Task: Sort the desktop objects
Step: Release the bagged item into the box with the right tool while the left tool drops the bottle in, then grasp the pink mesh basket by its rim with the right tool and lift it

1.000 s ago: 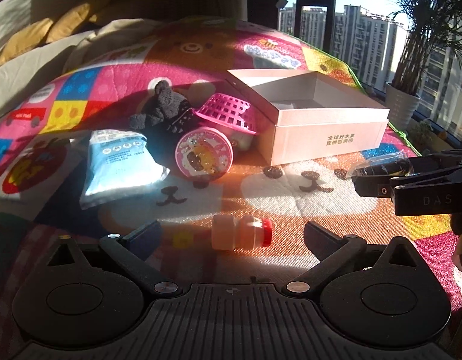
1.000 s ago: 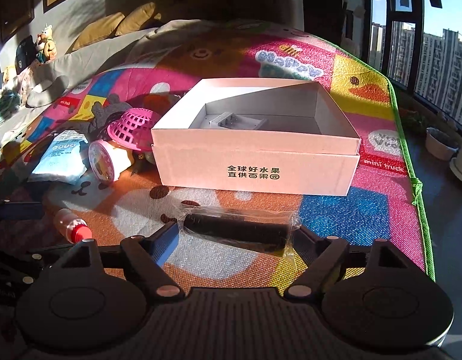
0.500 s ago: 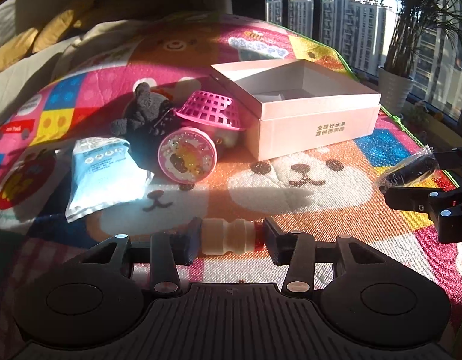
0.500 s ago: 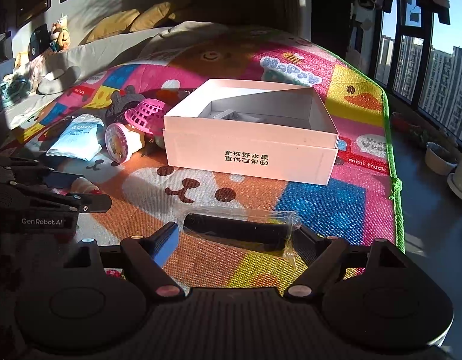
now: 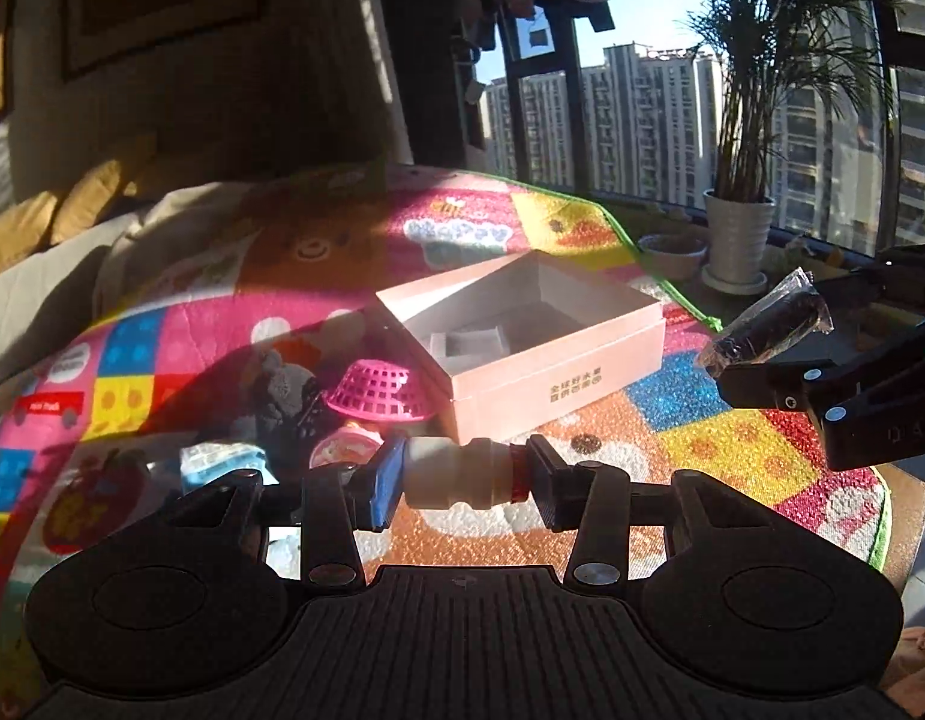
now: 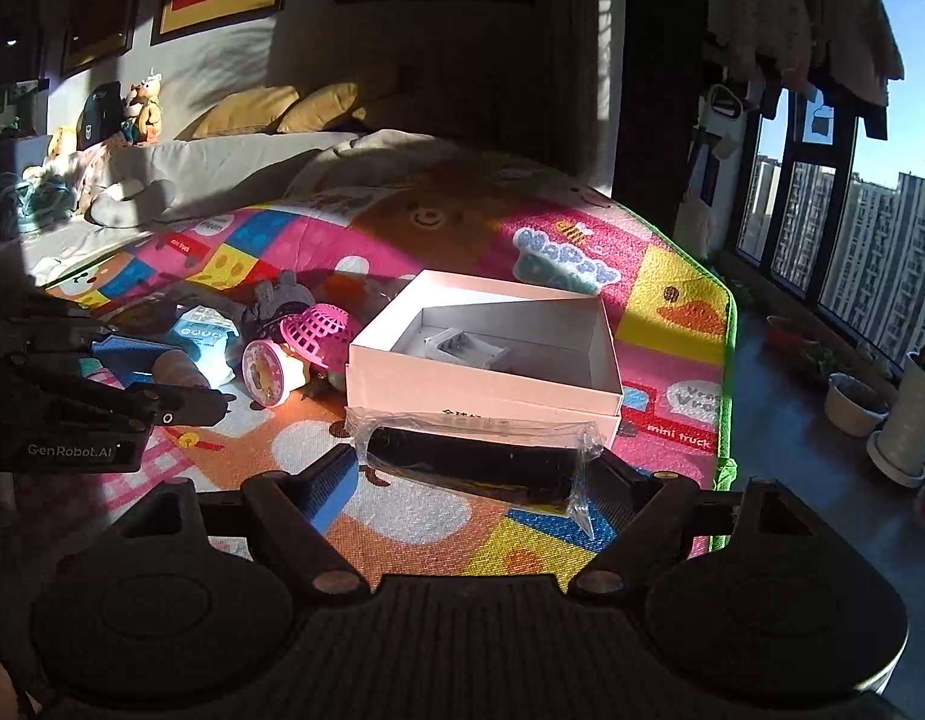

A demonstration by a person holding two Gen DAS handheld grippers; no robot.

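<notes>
My left gripper (image 5: 462, 476) is shut on a small drink bottle (image 5: 456, 471) with a red cap, held sideways above the mat. My right gripper (image 6: 471, 468) is shut on a black cylinder in a clear wrapper (image 6: 471, 462); the cylinder also shows in the left wrist view (image 5: 768, 330). An open pink box (image 5: 522, 336) lies on the mat ahead of both grippers; in the right wrist view the box (image 6: 486, 360) holds a white insert. Left of it lie a pink basket (image 6: 315, 330), a round pink tin (image 6: 267, 372), a blue packet (image 6: 201, 333) and a grey plush (image 6: 279, 300).
A colourful play mat (image 6: 672, 312) covers the surface; its green edge runs along the right. Beyond it stand a potted palm (image 5: 738, 228), other pots (image 6: 852, 405) and tall windows. A sofa with yellow cushions (image 6: 246, 114) is behind.
My left gripper closed on the drink bottle and lifted it off the mat. My right gripper also rose, still holding the wrapped cylinder. Both views now tilt upward.
</notes>
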